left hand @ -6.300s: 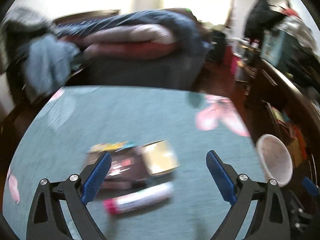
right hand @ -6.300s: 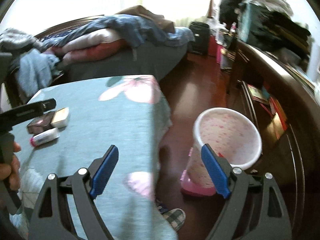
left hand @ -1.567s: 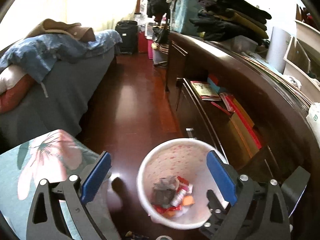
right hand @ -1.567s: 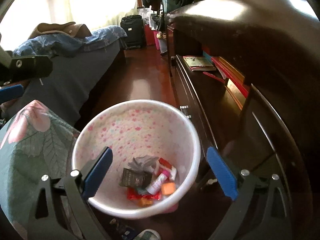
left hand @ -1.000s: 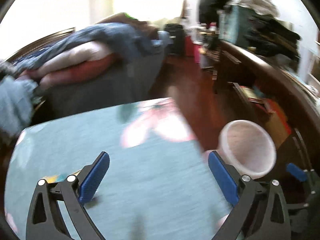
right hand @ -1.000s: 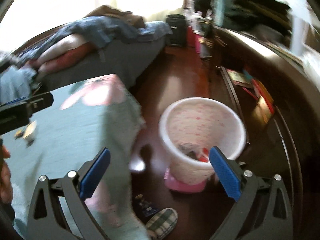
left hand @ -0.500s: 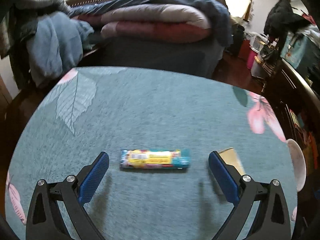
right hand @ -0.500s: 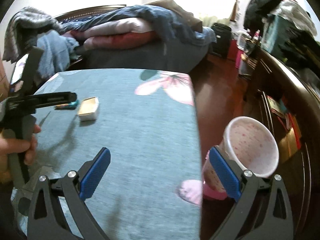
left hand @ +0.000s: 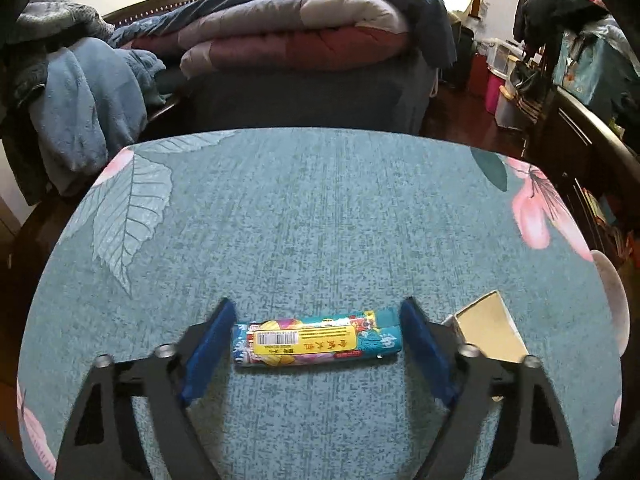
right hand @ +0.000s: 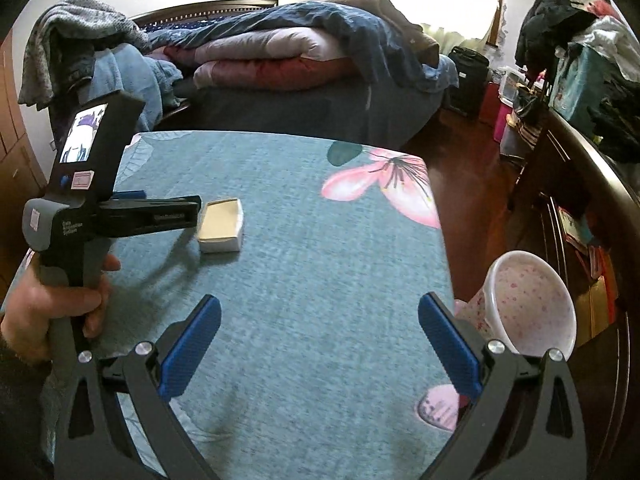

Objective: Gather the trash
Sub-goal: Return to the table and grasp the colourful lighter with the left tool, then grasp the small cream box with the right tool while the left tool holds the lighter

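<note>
Jaws of left gripper (left hand: 316, 334) closing around wrapper (left hand: 316, 340); box (left hand: 490, 330) half hidden.

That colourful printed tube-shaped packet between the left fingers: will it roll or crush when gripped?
The colourful tube-shaped packet looks rounded, so it may roll if nudged sideways. The closing left gripper spans it end to end; its glossy wrapper probably slips or buckles lengthwise. It seems light.

Surface: a table (left hand: 320, 208) is covered by a teal floral cloth.
On it: a colourful wrapped roll (left hand: 316, 338) is laid crosswise; a small tan box (left hand: 490, 328) is set beside it.
</note>
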The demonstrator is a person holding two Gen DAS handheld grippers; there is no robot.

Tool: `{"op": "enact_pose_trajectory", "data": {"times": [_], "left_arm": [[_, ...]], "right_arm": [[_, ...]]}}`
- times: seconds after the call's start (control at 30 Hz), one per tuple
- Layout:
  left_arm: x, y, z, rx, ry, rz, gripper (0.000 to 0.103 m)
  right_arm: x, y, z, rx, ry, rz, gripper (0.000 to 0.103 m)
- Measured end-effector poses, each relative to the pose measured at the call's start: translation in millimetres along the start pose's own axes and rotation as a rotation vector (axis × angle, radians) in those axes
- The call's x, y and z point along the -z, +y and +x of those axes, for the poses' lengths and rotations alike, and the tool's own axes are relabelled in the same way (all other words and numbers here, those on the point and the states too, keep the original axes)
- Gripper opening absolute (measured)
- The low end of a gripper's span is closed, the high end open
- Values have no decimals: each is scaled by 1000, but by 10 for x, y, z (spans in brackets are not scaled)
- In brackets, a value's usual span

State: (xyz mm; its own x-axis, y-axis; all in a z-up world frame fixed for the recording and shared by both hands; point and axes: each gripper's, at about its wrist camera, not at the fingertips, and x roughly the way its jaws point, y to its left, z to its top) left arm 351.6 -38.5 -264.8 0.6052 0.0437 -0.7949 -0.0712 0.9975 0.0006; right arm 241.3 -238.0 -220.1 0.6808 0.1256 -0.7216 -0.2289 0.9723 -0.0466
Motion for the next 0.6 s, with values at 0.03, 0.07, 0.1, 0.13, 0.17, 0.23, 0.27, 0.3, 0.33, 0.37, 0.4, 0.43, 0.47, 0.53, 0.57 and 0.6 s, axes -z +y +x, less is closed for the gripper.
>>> {"op": "enact_pose_trajectory", "data": {"times": [0.03,0.07,0.1,0.13,0.17,0.23,0.27,0.3,0.33,0.37,0.4,0.43,0.47,0.53,0.57,0.6], "left_arm": [[3,22,-8,10,-1,-5,80],[6,46,-17,20,-1,-10,80],[8,91,-37,32,2,-24,80],[11,159,-75,42,1,-47,80],[17,200,-121,46,-7,-62,80],[7,348,-251,37,-36,-89,80],[-4,403,-291,29,-44,-96,80],[-8,477,-351,19,-57,-103,80],[-10,549,-406,9,-68,-107,80],[-13,615,-451,1,-76,-109,80],[-26,666,-476,-5,-82,-109,80],[-24,711,-506,-11,-89,-110,80],[-23,770,-542,-20,-97,-108,80],[-21,844,-584,-30,-108,-105,80],[-22,864,-593,-30,-111,-107,80],[-19,903,-607,-28,-114,-114,80]], "right_arm": [[-10,26,11,-4,1,-1,99],[-27,51,34,-13,5,-1,99],[-49,96,73,-23,15,-1,99],[-67,130,103,-30,22,-3,99],[-96,161,135,-43,27,-5,99],[-155,259,235,-63,41,-11,99],[-182,303,289,-68,48,-14,99],[-214,351,344,-73,55,-16,99],[-251,410,408,-82,62,-18,99],[-278,453,459,-86,69,-19,99],[-312,511,531,-93,79,-21,99],[-333,550,579,-99,85,-24,99],[-355,590,628,-100,91,-26,99],[-397,667,732,-94,98,-28,99],[-411,694,772,-92,101,-30,98],[-429,726,810,-91,106,-33,98]]}}
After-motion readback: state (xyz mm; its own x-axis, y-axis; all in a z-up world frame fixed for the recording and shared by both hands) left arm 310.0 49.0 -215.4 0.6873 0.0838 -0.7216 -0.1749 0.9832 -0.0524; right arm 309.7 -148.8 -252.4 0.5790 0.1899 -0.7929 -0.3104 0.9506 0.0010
